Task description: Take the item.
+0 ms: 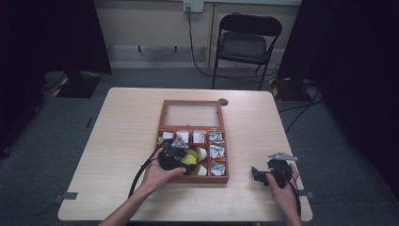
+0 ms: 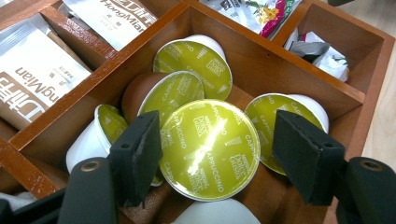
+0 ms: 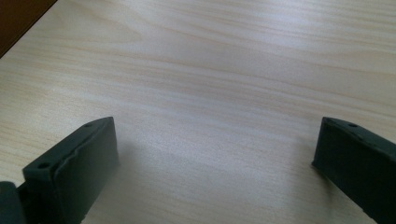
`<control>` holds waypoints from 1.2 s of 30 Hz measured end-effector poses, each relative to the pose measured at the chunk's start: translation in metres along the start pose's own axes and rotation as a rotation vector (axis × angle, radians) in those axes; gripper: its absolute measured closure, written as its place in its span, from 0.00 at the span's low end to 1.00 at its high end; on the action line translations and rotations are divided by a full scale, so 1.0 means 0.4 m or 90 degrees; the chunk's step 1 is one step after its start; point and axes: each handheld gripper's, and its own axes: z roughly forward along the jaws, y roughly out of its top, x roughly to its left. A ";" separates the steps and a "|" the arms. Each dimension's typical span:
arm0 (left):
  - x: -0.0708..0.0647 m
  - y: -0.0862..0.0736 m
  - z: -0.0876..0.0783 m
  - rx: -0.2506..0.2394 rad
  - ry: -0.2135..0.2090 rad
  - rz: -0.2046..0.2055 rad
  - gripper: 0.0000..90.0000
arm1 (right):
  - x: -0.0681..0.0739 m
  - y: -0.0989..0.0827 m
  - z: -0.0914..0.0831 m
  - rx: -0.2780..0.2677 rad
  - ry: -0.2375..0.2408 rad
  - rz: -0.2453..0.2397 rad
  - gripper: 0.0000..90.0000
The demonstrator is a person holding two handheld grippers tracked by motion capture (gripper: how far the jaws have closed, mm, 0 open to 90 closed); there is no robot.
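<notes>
- My right claw rested at the near right part of the table, well apart from the wooden box; its jaws stood wide and released over bare wood, with nothing between them.
- My left claw hung over the box's large near compartment, jaws either side of the top capsule, a pod with a shiny yellow-green foil lid marked cappuccino.
- The left jaw sat at the lid's edge; the right jaw stood just off it, a gap showing, so the claw was not yet clenched on the capsule.
- That capsule lay tilted on top of the heap, foil facing up, resting on other capsules of the same kind around and beneath it.
- Farther on, neighbouring compartments held pale sachets and crumpled packets.
- Beyond them the box's glass lid stood open toward the far side of the table.
- A folding chair stood on the floor behind the table.
</notes>
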 end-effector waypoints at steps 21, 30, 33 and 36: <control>0.001 0.008 0.027 0.079 -0.028 0.014 0.40 | 0.000 0.000 0.000 0.000 0.000 0.000 0.00; -0.013 0.014 0.045 0.126 -0.011 0.044 0.42 | 0.000 0.000 0.000 0.000 0.000 0.000 0.00; -0.012 0.015 0.045 0.130 -0.010 0.046 0.43 | 0.000 0.000 0.000 0.000 0.000 0.000 0.00; -0.013 0.015 0.046 0.132 -0.005 0.049 0.43 | 0.000 0.000 0.000 0.000 0.000 0.000 0.00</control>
